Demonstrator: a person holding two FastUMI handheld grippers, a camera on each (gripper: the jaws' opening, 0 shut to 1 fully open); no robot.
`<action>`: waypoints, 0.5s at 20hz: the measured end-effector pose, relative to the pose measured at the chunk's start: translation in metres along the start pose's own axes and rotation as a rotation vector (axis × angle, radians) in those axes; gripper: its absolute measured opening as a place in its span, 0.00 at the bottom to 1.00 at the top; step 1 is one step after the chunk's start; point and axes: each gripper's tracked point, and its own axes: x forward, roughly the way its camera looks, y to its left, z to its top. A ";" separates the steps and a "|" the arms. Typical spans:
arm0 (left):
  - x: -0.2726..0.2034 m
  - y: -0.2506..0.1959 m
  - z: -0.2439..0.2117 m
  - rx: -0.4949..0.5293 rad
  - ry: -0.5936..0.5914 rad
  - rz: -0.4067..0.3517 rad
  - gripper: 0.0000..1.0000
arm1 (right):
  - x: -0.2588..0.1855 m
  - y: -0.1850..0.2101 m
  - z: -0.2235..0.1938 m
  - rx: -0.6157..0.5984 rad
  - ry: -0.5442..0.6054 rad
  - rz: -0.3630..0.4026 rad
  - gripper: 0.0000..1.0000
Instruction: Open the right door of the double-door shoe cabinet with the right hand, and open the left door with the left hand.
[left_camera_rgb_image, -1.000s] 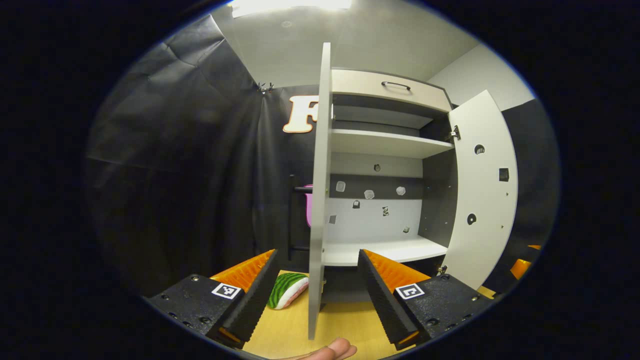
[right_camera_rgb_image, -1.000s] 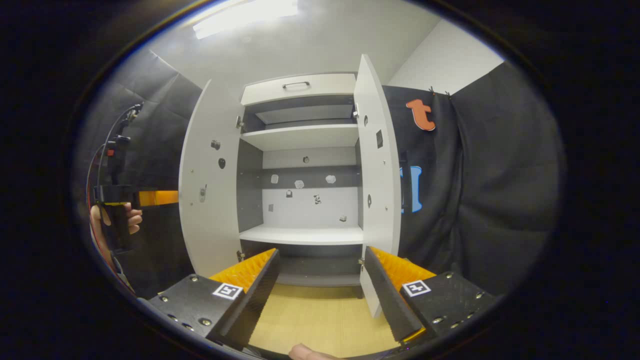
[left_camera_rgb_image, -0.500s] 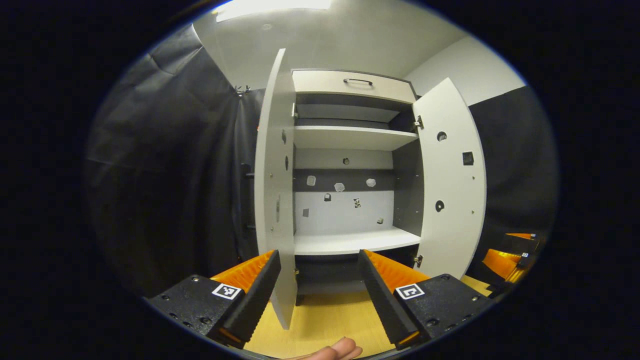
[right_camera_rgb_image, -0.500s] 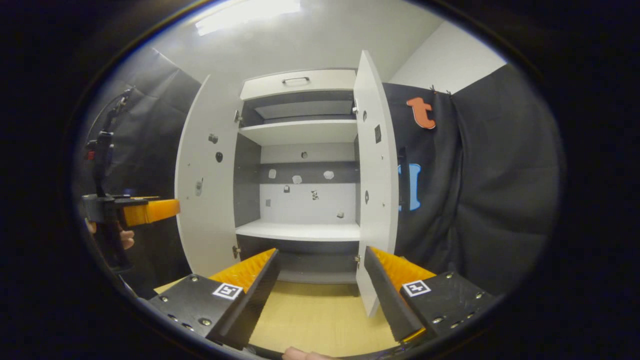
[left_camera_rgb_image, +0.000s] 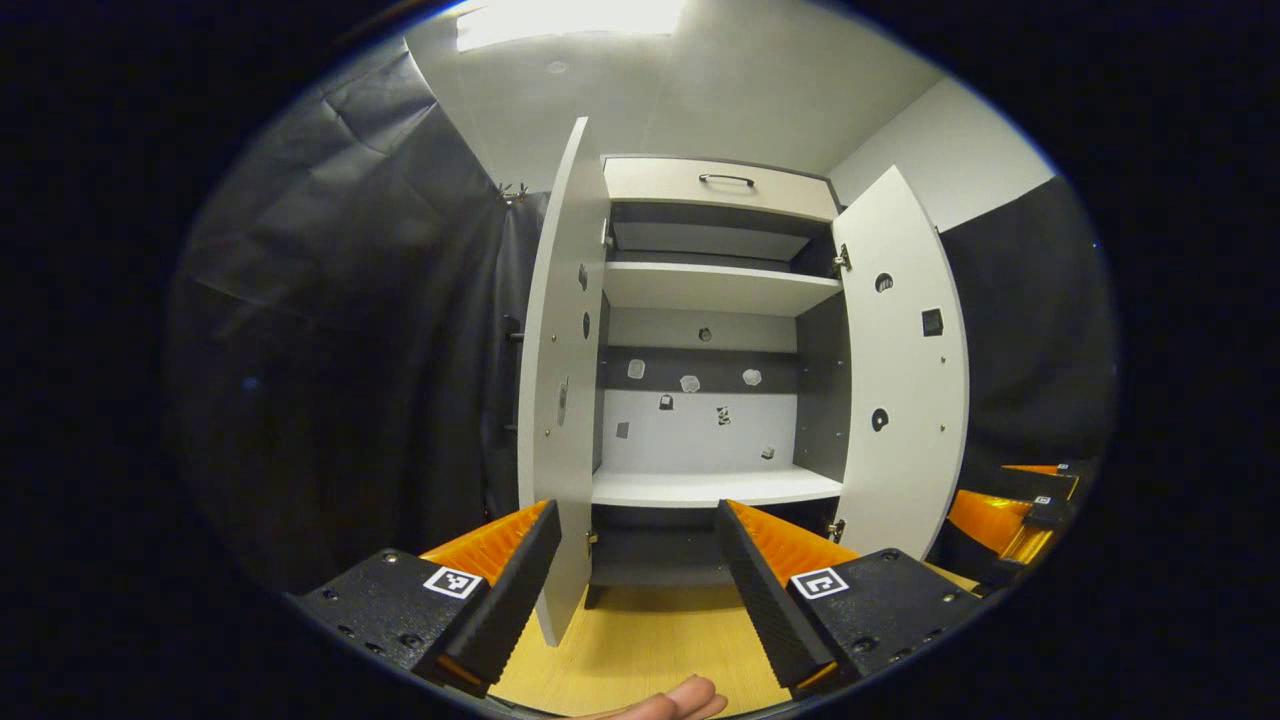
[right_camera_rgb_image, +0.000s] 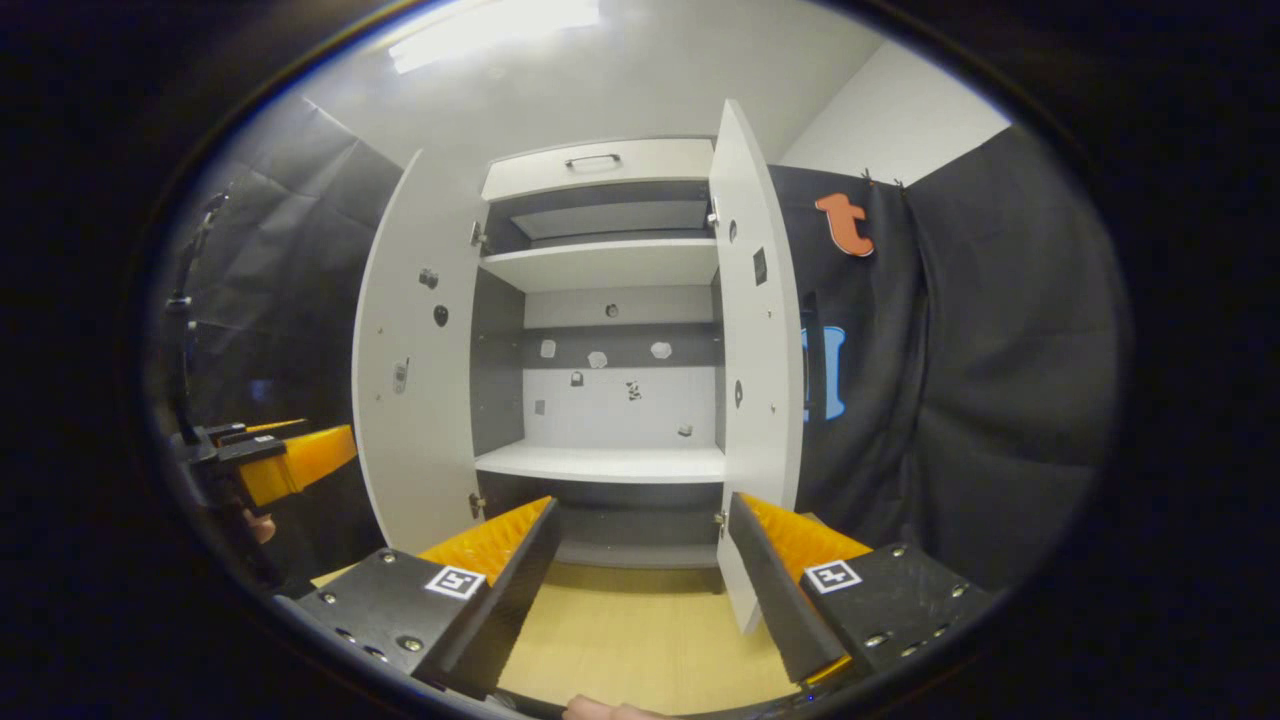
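Note:
The white shoe cabinet (left_camera_rgb_image: 715, 290) stands ahead with both doors swung out. In the left gripper view its left door (left_camera_rgb_image: 555, 380) is nearly edge-on just beyond my left gripper (left_camera_rgb_image: 635, 570), which is open and holds nothing. The right door (left_camera_rgb_image: 905, 380) angles outward, and my right gripper (left_camera_rgb_image: 1010, 510) shows low beside it. In the right gripper view the left door (right_camera_rgb_image: 415, 370) and right door (right_camera_rgb_image: 755, 370) frame bare shelves (right_camera_rgb_image: 605, 462). My right gripper (right_camera_rgb_image: 640, 570) is open and apart from the door. My left gripper (right_camera_rgb_image: 270, 465) hangs low at the far left.
A closed drawer with a dark handle (left_camera_rgb_image: 725, 180) tops the cabinet. Pale wooden floor (left_camera_rgb_image: 650, 640) lies in front of it. Black cloth (right_camera_rgb_image: 980, 380) hangs on both sides. A fingertip (left_camera_rgb_image: 690, 698) shows at the bottom edge.
The left door has swung from edge-on at the middle to the left of my left gripper's view, and that gripper has let go and drawn back. In the right gripper view it has dropped lower.

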 end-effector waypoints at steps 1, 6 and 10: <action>-0.006 -0.002 0.001 0.003 -0.009 -0.015 0.96 | -0.001 0.000 0.001 -0.002 -0.004 0.000 1.00; -0.013 -0.003 0.005 0.011 -0.024 -0.043 0.96 | -0.007 0.002 0.005 0.002 -0.019 0.004 1.00; -0.011 0.004 -0.003 0.004 0.003 -0.036 0.93 | -0.008 0.008 0.005 -0.009 -0.021 0.015 0.97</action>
